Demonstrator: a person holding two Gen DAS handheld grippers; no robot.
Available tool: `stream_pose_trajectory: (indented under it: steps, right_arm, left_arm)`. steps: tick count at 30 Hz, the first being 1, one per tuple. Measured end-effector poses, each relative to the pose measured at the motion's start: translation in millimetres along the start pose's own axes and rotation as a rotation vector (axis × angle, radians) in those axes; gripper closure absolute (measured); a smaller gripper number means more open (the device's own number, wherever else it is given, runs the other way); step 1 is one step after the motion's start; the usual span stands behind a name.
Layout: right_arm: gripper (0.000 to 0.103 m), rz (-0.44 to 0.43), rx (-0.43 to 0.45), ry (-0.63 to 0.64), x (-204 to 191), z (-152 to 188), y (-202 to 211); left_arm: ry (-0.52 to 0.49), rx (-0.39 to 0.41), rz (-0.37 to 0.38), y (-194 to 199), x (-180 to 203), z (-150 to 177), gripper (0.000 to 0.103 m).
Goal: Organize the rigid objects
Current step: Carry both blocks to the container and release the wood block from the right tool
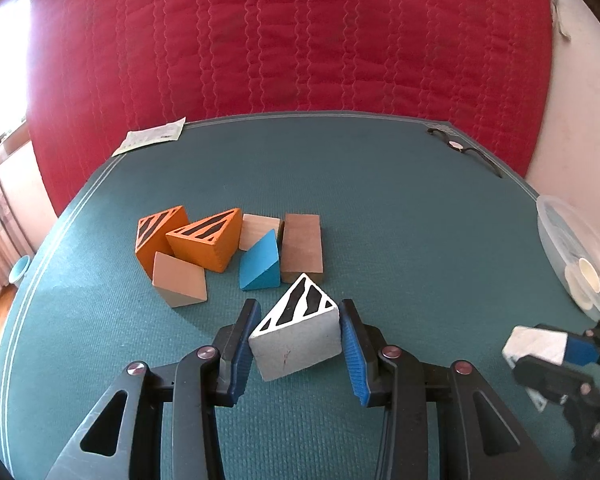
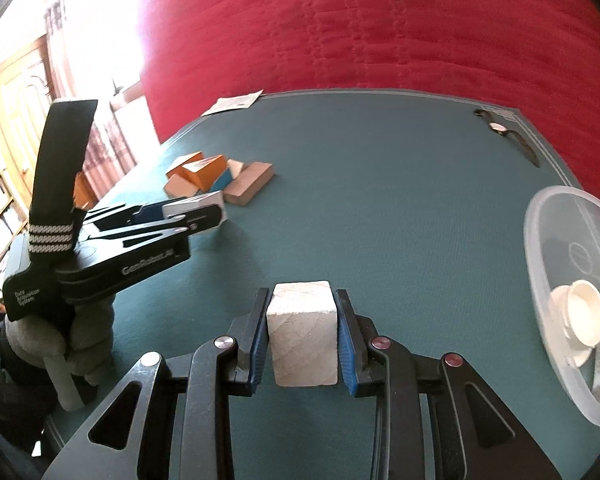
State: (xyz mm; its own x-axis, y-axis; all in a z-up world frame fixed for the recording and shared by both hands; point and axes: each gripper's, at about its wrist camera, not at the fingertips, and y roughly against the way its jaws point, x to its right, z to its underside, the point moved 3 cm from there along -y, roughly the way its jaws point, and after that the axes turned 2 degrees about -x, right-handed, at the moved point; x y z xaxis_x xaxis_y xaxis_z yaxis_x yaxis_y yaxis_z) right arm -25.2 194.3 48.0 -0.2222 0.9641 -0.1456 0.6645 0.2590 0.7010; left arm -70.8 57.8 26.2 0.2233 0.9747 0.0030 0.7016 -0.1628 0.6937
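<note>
My left gripper (image 1: 300, 312) is shut on a white wedge block with black stripes (image 1: 296, 330), held just in front of a cluster of blocks: two orange striped wedges (image 1: 204, 238), a tan wedge (image 1: 178, 280), a blue wedge (image 1: 262, 266), a pale block (image 1: 258, 230) and a brown block (image 1: 302, 248). My right gripper (image 2: 302, 300) is shut on a white block (image 2: 303, 338) above the green mat (image 2: 380, 208). The left gripper (image 2: 196, 210) with its wedge shows in the right wrist view, near the cluster (image 2: 220, 178).
A clear plastic container (image 2: 572, 300) holding white items stands at the right edge of the mat, also in the left wrist view (image 1: 572, 256). A wristwatch (image 1: 460, 148) lies at the far right, a paper slip (image 1: 152, 138) at the far left. Red quilted fabric (image 1: 292, 36) rises behind.
</note>
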Motion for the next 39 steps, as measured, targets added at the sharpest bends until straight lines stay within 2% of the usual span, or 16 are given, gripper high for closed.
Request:
stream_pose_trajectory:
  steps: [12, 19, 23, 28, 34, 39]
  right_arm:
    - [0.072, 0.105, 0.085, -0.116, 54.9, -3.4, 42.6]
    - [0.072, 0.229, 0.147, -0.222, 108.1, 0.6, 74.9]
    - [0.072, 0.288, 0.175, -0.284, 135.9, 5.1, 88.8]
    - [0.072, 0.376, 0.216, -0.359, 172.8, 12.8, 107.2]
    - [0.072, 0.474, 0.233, -0.423, 207.3, 22.8, 110.1]
    - [0.071, 0.518, 0.226, -0.459, 225.4, 29.5, 107.1]
  left_arm:
    - [-0.011, -0.015, 0.025, 6.3, 15.9, 6.9, 0.065]
    - [-0.032, -0.035, 0.070, 12.7, 38.4, 10.8, 0.065]
    - [-0.051, -0.037, 0.104, 17.9, 56.8, 9.3, 0.072]
    - [-0.076, -0.038, 0.129, 20.2, 74.8, 6.1, 0.072]
    - [-0.102, -0.034, 0.138, 23.7, 88.8, 4.4, 0.072]
    - [-0.116, -0.037, 0.143, 22.6, 96.6, 2.5, 0.072]
